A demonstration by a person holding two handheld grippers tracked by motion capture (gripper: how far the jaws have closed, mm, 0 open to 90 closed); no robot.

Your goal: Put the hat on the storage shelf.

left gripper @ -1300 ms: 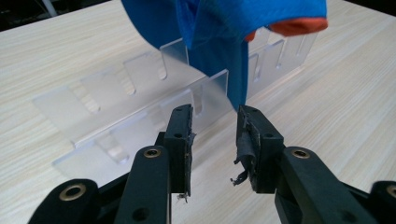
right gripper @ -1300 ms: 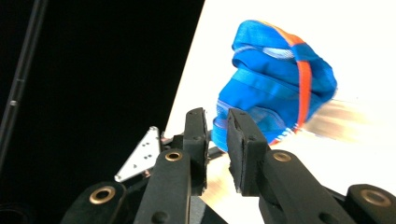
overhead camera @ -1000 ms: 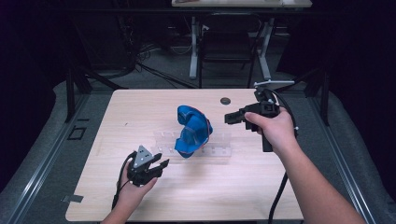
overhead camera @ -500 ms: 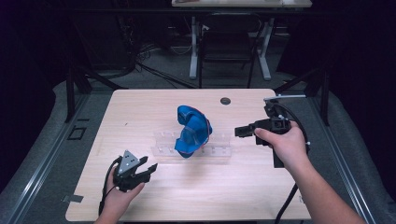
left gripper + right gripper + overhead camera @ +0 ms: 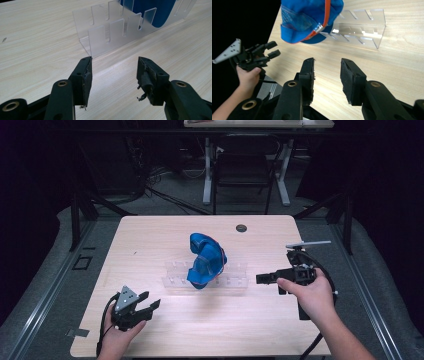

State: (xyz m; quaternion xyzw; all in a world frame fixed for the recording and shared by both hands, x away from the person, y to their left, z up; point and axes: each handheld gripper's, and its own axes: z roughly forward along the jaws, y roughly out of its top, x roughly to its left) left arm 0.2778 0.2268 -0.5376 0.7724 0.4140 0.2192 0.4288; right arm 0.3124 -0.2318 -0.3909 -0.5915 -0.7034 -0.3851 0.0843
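A blue cap (image 5: 205,260) with orange trim sits in a clear slotted rack (image 5: 235,281) at the middle of the wooden table (image 5: 150,245). My left gripper (image 5: 151,300) is near the front left, away from the rack, pointing toward it. Its jaws have just been opening, with nothing between them (image 5: 113,62). The rack (image 5: 112,32) and cap (image 5: 155,12) lie ahead of it. My right gripper (image 5: 260,279) is just right of the rack, pointing left. Its jaws have also just been opening and are empty (image 5: 327,61). Beyond them are the cap (image 5: 307,17), rack (image 5: 364,27) and left gripper (image 5: 273,48).
A small dark round grommet (image 5: 241,228) is set in the table near its back edge. A dark chair (image 5: 242,175) and desk legs stand behind the table. Bare wood surrounds the rack on all sides.
The right hand has drawn back from beside the cap to the right and lower. The left hand has slid toward the front left corner. Both grippers' jaws stand wider.
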